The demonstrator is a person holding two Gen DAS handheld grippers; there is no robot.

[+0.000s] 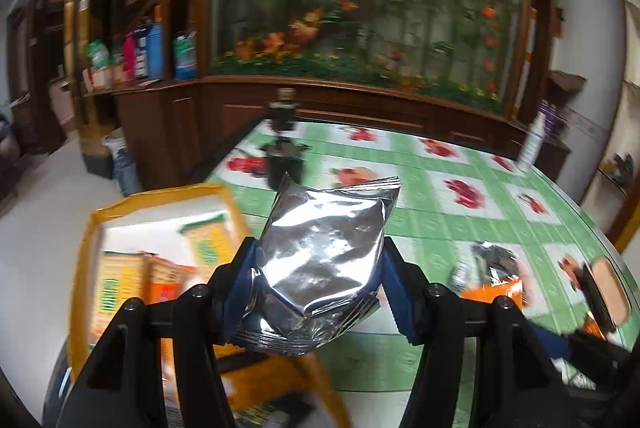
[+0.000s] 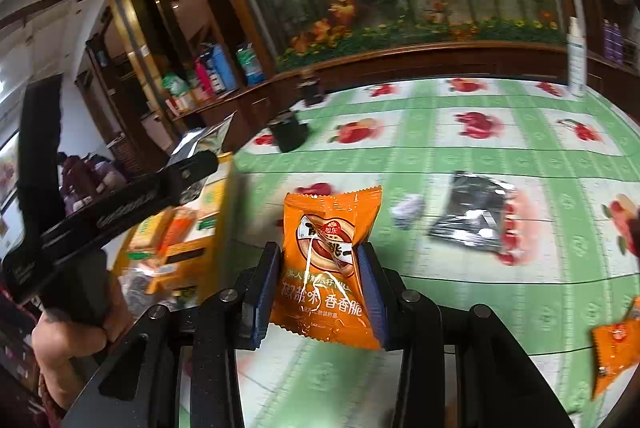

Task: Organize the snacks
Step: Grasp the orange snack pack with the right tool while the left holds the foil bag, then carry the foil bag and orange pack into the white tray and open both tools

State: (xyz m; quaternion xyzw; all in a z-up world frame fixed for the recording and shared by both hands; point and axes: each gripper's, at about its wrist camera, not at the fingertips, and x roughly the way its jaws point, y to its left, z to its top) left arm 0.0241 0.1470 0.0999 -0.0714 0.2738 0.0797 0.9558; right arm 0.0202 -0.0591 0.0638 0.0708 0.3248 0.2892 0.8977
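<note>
— Nearest the left lens? Left gripper, blue pads pinched on both sides of a silver foil packet, held up over the edge of the green fruit-print tablecloth.

— And beneath, to the left? Yellow-rimmed box, blurred cartons inside.

— Right side? Right gripper, clamped tight on an orange snack packet, raised above the cloth; dark foil packet lying flat beyond.

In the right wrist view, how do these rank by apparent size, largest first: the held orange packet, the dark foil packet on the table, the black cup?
1. Orange packet, though it is nearest the camera, which enlarges it.
2. Dark foil packet.
3. Black cup, farthest away, so its true size is unsure.
</note>
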